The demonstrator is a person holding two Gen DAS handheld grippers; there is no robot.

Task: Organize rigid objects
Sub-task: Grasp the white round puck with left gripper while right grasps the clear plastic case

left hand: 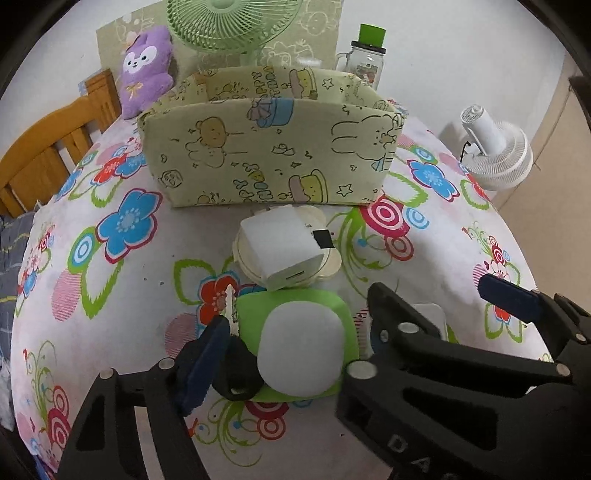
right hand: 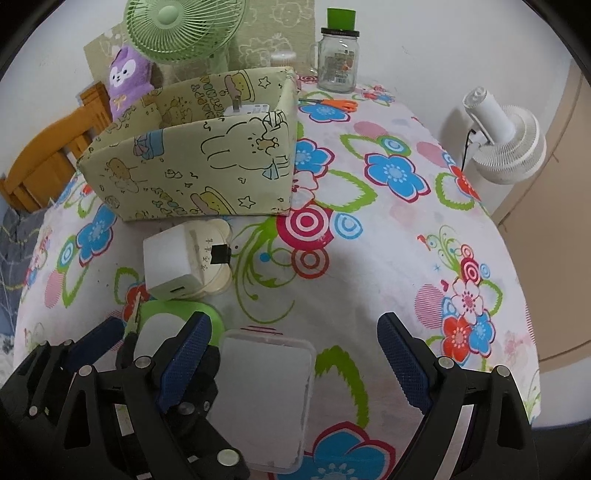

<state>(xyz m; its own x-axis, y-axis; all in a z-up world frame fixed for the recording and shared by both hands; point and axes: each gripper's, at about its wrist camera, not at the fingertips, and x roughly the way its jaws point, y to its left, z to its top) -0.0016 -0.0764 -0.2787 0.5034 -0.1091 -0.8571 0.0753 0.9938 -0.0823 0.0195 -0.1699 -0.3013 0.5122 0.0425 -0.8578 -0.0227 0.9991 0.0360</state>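
A yellow cartoon-print storage box (left hand: 266, 155) stands at the back of the flowered table; in the right wrist view (right hand: 192, 162) a white plug adapter (right hand: 245, 109) lies inside it. In front, a white charger cube (left hand: 282, 247) rests on a cream flower-shaped dish (left hand: 328, 264). Nearer lies a green-and-white case (left hand: 299, 350) with a black-headed key (left hand: 236, 365) at its left. My left gripper (left hand: 291, 332) is open around the case and key. My right gripper (right hand: 295, 350) is open around a clear plastic box (right hand: 264, 398).
Behind the box stand a green fan (left hand: 229, 22), a purple plush toy (left hand: 146, 70) and a glass jar with a green lid (right hand: 338, 55). Orange scissors (right hand: 332, 103) lie at the back right. A white fan (right hand: 506, 140) stands off the table's right edge; a wooden chair (left hand: 48, 144) is left.
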